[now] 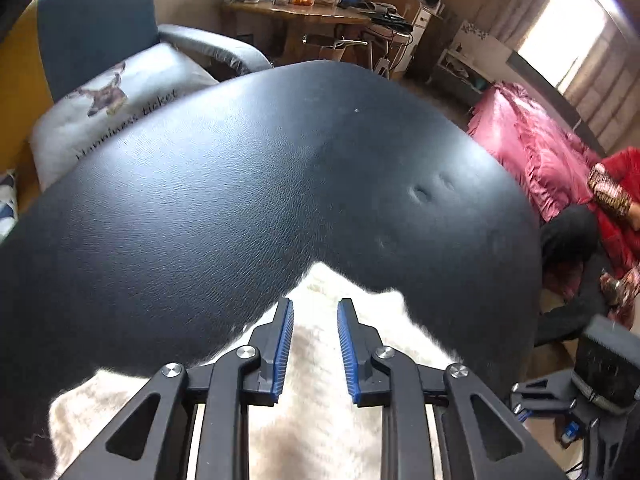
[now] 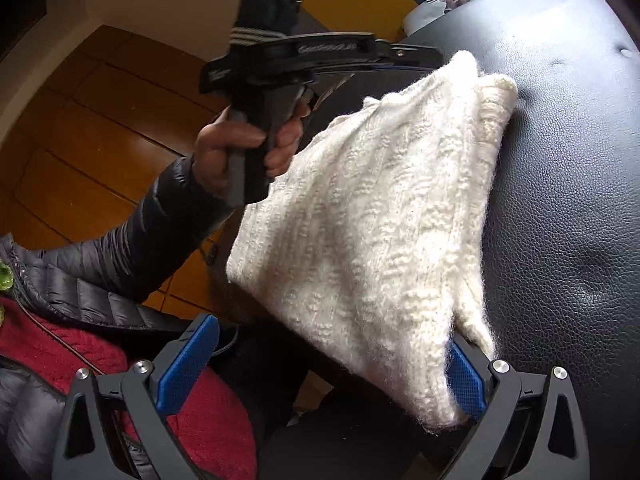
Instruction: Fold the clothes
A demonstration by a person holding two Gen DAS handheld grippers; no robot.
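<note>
The white sweater (image 2: 372, 216) lies folded into a thick bundle on the black leather seat (image 2: 560, 200), its near part hanging off the seat's edge toward the person. Its long axis runs from the right gripper (image 2: 324, 368) up and away to the far rounded end, close to where the left gripper (image 1: 314, 354) hangs. Over on the right, the fingers are spread wide and nothing is clamped; the knit's near corner drapes over the right-hand blue pad (image 2: 466, 380) and touches it, while the other pad stands clear above the person's red top (image 2: 224, 420). So the right gripper is the one already at the cloth, and any grab would come at that corner, across the bundle's short side, by the look of it. In the left wrist view the left fingers stand a modest gap apart, parallel, with blurry white knit showing between and below them; nothing is caught between the pads. Whether they touch the cloth or hang just above it cannot be told. The hand (image 2: 244, 148) holds that left tool from above the sweater's far edge. Hidden: the layers under the fold, the sleeves, and the collar. The bundle's far end behind the left tool is also cut off.
</note>
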